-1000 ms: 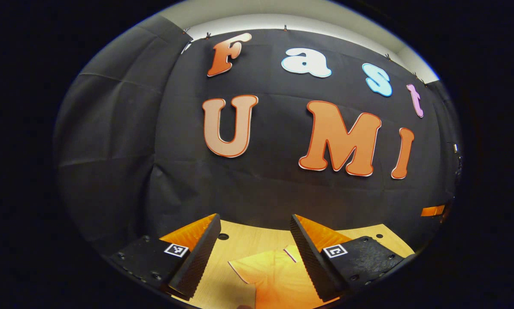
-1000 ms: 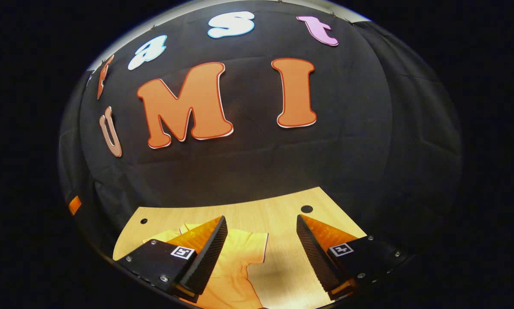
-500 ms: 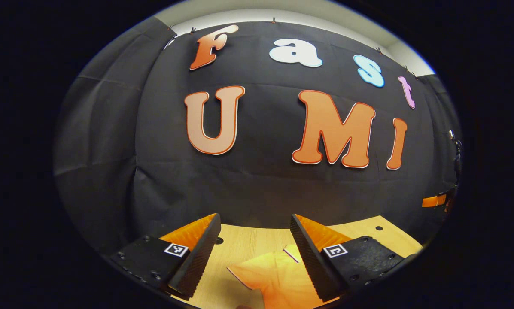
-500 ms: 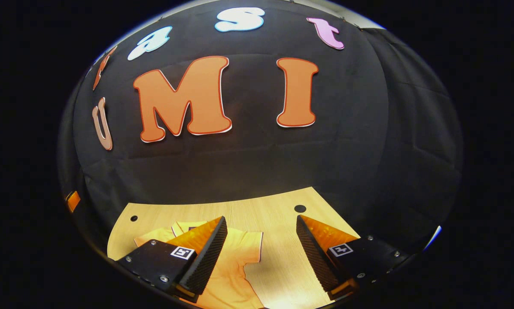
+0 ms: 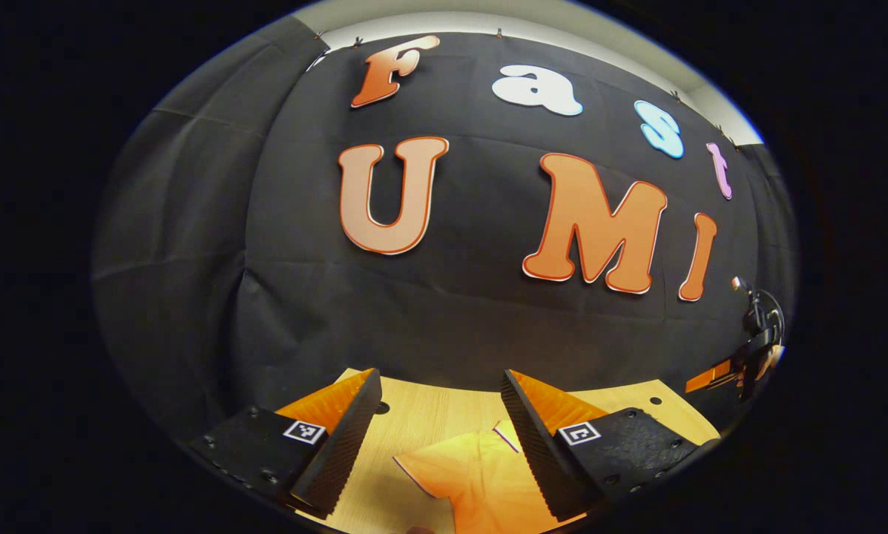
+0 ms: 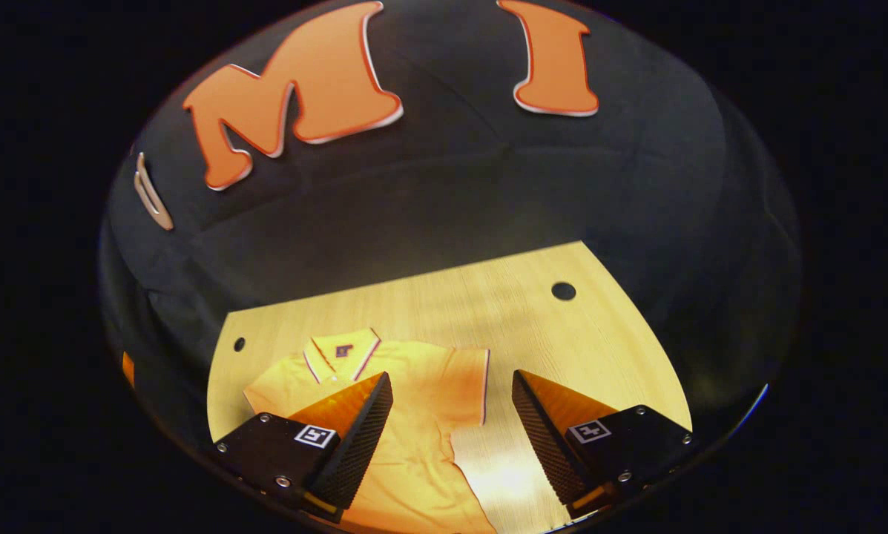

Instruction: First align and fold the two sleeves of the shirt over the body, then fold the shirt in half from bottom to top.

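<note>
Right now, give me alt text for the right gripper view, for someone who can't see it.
A yellow polo shirt lies flat on a light wooden table, sleeves spread and unfolded. The open right gripper hovers above it, fingers apart around the sleeve nearer the table's bare side. A black cloth wall stands behind.

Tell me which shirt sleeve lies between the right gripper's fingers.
The sleeve with the striped cuff, spread flat beside the collar; the other sleeve lies outside the fingers.

The left gripper (image 5: 441, 437) hangs with its two fingers spread wide above a pale wooden table (image 5: 414, 415). Between them lies one sleeve of an orange short-sleeved shirt (image 5: 481, 475), spread flat, untouched, its cuff edged with pale trim.
</note>
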The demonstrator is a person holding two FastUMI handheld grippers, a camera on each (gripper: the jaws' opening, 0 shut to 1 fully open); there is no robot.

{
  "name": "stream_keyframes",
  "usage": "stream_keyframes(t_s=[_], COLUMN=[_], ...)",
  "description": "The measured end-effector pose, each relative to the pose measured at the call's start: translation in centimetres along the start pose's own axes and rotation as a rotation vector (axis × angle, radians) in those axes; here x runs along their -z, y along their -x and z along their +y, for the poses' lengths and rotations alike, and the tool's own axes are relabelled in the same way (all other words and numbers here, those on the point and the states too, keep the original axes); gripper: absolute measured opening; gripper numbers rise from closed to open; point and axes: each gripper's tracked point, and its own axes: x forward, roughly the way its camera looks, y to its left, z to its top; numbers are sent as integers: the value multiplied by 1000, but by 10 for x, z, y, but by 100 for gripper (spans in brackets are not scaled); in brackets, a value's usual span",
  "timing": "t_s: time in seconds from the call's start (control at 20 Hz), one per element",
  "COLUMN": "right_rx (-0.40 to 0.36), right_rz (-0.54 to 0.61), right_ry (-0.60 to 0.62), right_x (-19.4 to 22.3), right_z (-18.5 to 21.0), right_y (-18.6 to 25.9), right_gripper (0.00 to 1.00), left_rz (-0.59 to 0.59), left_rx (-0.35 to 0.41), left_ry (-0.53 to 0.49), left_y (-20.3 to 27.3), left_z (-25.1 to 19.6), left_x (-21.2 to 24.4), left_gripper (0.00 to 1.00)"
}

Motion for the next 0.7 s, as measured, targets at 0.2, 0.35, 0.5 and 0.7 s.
stream_keyframes(t_s=[0.2, 0.35, 0.5, 0.7], right_rx=[9, 43, 53, 78], right_rz=[139, 233, 318, 413], right_ry=[-51, -34, -9, 12], right_x=[23, 41, 60, 85], right_z=[-1, -10, -12, -20], right_y=[-64, -103, -136, -171], right_gripper=[99, 99, 99, 99], left_rz=[27, 54, 82, 116], left_rx=[-52, -79, -94, -108], left_ry=[-3, -4, -8, -13], left_y=[-3, -8, -17, -23], left_z=[21, 36, 41, 47], left_x=[12, 21, 32, 44], left_gripper=[98, 98, 98, 98])
